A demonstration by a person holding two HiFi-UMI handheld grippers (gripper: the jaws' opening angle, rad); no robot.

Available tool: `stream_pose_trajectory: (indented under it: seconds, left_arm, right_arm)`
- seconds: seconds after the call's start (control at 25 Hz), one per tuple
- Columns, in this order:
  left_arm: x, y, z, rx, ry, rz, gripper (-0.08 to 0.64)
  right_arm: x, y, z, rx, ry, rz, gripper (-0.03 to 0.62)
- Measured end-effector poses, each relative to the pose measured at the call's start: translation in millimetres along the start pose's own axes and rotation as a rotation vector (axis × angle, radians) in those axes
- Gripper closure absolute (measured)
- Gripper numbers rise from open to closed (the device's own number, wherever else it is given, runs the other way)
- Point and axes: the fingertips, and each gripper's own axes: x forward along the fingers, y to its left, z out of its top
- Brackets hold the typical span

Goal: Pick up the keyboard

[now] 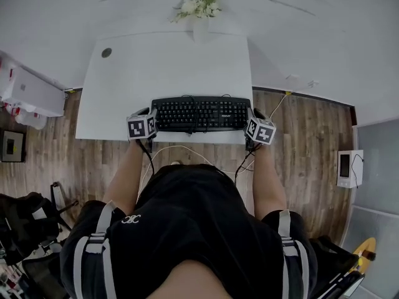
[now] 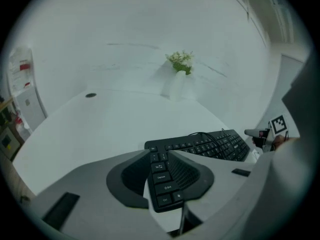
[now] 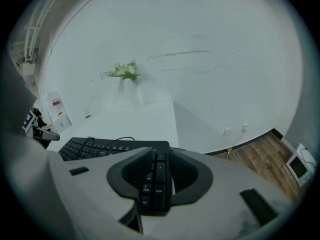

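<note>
Though plain at centre, keyboard (image 1: 199,113) ends partly hidden.

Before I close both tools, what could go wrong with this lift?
The black cable loops across the keys of the black plastic keyboard, so it may snag as you lift. The left tool and right tool each straddle only a narrow end, jaws open; an uneven close could tilt it. It lies near the front edge of the white table, so a slip may drop it.
</note>
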Motion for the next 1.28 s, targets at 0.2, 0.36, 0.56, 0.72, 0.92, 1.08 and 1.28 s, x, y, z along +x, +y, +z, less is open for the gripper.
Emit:
stream_pose_trajectory:
  seconds: [0.2,0.36,0.56,0.72,0.92,1.08,1.28]
  left_arm:
    - [16,14,-17,-0.2,0.038,-0.022,0.428]
    - [24,24,-32,-0.222,0.083,-0.027,0.411]
    - [28,27,-38,-0.273,0.08,-0.08,0.411]
    - [33,26,-37,-0.295,0.082,-0.17,0.422]
    - [41,28,-39,-0.392,0.109,-0.324,0.407]
    - [46,26,-40,-0.43,0.131,-0.361,0.415]
    - [51,24,-38,-0.409,0.152,-0.379,0.443]
  right_arm:
    - [16,-10,-18,-0.013,0.069,0.027,0.481]
    - [20,-12,-26,0.031,0.102,0.06,0.462]
    - [22,-10,-30,0.128,0.108,0.138,0.462]
    - [23,-10,-32,0.232,0.108,0.194,0.463]
    - [23,-6,-33,0.258,0.133,0.247,0.477]
    - [21,-5,-37,0.262,0.181,0.28,0.486]
    - [20,-2,-37,0.312,0.195,0.327,0.486]
